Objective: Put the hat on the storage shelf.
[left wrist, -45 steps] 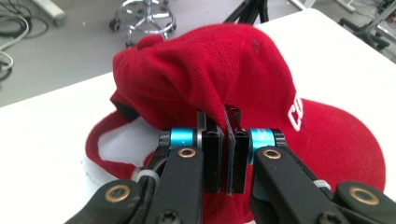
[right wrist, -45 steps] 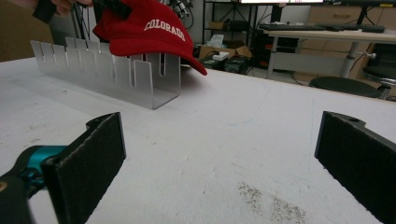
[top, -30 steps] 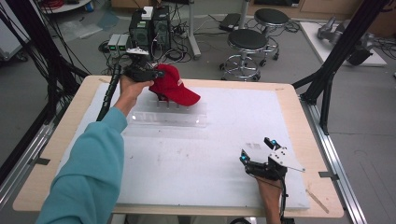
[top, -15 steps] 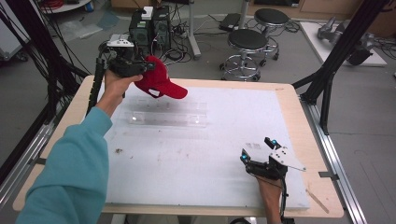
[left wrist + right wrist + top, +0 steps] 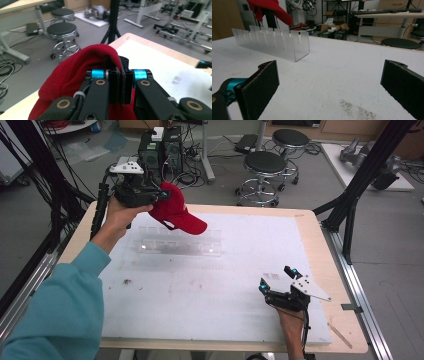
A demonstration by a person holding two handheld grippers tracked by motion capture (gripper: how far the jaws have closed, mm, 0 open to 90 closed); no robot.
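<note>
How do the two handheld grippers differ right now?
The left gripper is shut on the red cap; the right gripper stands open with nothing between its jaws. The left gripper is raised above the far left of the table, near the clear slotted rack, while the right gripper sits low at the near right. Both have two black jaws, blue parts and a grey plate on top.

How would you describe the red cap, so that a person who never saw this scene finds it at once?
Look at the far left corner of the white table. Above it, the left gripper is shut on a red cap and holds it in the air over the clear slotted rack. It is the single red, soft thing here.
</note>
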